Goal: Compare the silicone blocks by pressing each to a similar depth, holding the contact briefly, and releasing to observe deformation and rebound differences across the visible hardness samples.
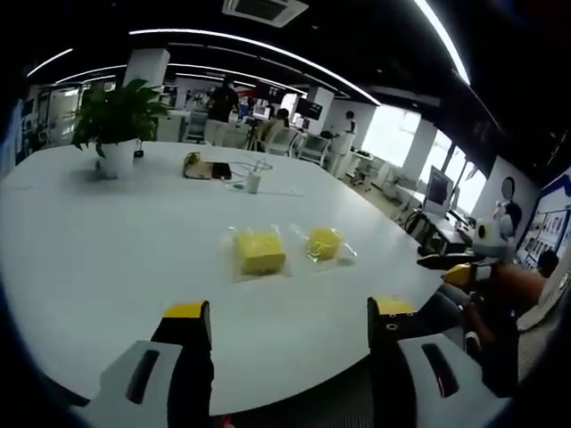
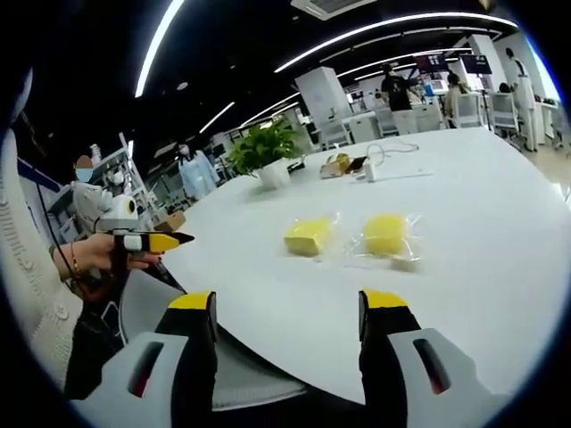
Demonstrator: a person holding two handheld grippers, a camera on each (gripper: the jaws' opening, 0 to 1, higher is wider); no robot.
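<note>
Two yellow silicone blocks lie on the white table [image 1: 107,259], each on clear wrapping: a square block [image 1: 260,252] and, just beside it, a rounder block [image 1: 324,242]. Neither looks dented, and no press appears begun. The left gripper [image 1: 290,323] and right gripper [image 2: 286,314] hover near the table's edge, jaws spread wide, grasping nothing, well apart from both samples.

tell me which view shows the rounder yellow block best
The right gripper view: the rounder yellow block sits larger and nearer centre, in its clear wrapper. In the left gripper view it looks smaller, beside the square block.
</note>
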